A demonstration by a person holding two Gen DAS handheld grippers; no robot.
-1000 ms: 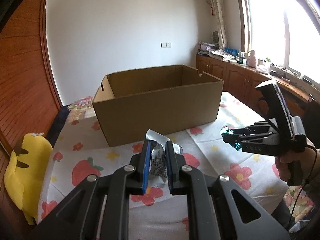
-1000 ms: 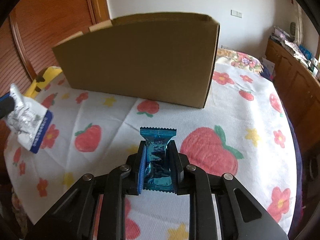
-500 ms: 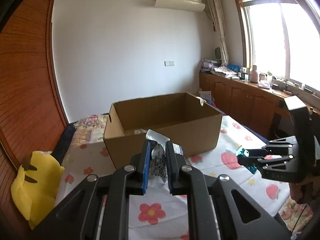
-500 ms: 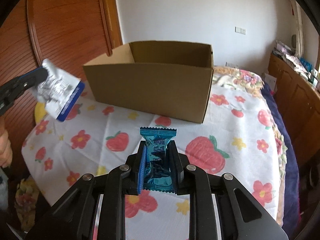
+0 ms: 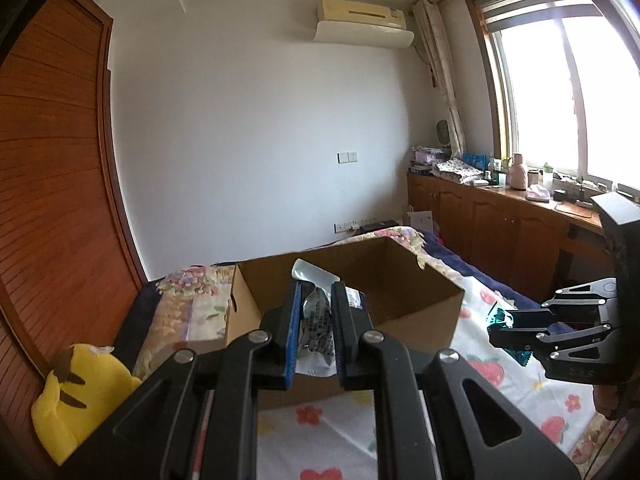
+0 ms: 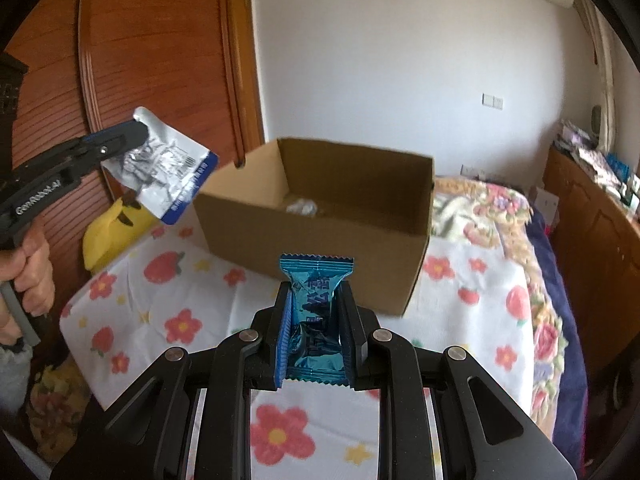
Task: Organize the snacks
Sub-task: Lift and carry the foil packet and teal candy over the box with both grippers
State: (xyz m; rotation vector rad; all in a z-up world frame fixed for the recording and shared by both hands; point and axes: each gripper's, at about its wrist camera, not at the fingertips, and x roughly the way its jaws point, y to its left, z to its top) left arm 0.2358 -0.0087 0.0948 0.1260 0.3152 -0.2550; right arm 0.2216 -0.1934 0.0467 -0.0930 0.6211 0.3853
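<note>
Right gripper (image 6: 314,328): I have it pinching the blue candy wrapper (image 6: 316,312), held up over the flowered sheet (image 6: 452,320).
Left gripper (image 5: 314,332): pinching the silver snack pouch (image 5: 318,324), also lifted.
Cardboard box (image 6: 320,224): open top, ahead of and below both grippers; a pale item already lies inside.
Key relation: from my left camera the pouch overlaps the box's near rim; the right gripper looks short of its near wall.
Nearer hand: left, I judge.
Yellow plush (image 5: 76,392): beside the box, clear of the path.
</note>
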